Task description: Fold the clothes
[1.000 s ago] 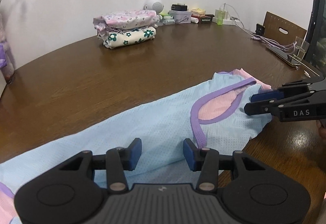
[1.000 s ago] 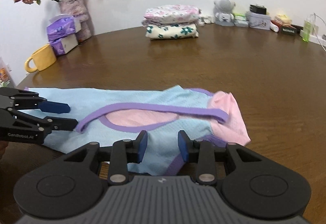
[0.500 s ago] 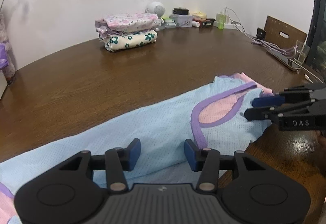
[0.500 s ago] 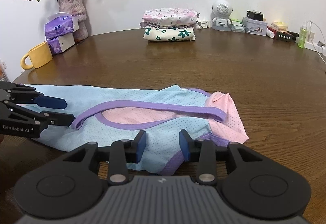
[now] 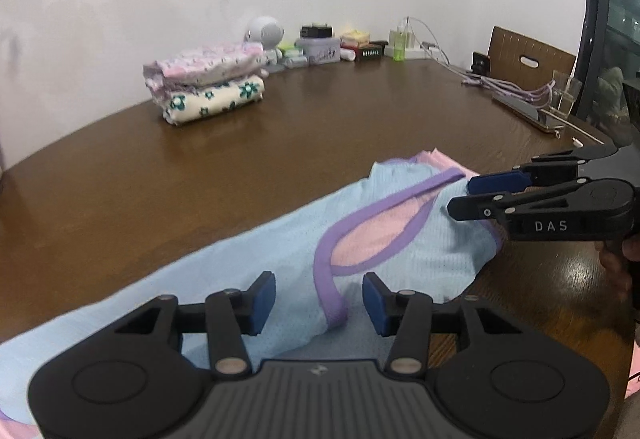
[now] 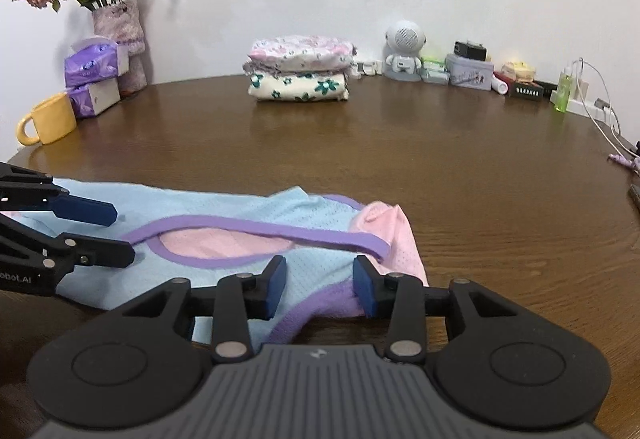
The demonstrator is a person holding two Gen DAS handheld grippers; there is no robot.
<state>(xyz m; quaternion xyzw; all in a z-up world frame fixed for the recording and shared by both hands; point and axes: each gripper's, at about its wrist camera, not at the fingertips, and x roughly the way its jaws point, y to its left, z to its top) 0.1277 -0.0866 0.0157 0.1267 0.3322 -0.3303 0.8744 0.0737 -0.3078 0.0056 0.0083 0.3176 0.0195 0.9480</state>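
A light blue mesh top (image 5: 260, 251) with purple trim and a pink inside lies spread along the near edge of the table. My left gripper (image 5: 319, 301) is open over its near hem, and the purple neckline trim runs between the blue pads without being pinched. At the garment's pink end my right gripper (image 6: 320, 285) is open too, with cloth (image 6: 224, 207) lying between its pads. Each gripper shows in the other's view: the right gripper (image 5: 464, 195) comes in from the right, the left gripper (image 6: 122, 235) from the left.
Two folded floral garments (image 6: 300, 73) are stacked at the back of the brown table (image 6: 480, 179). A yellow mug (image 6: 50, 119), tissue packs (image 6: 94, 79) and a vase of flowers (image 6: 118, 39) stand far left. A robot-shaped speaker (image 6: 402, 51), small boxes and cables (image 5: 512, 87) line the far right.
My left gripper has slid sideways along the garment, so its view has swung. The jaws of both grippers stand slightly wider. The garment lies about as before.
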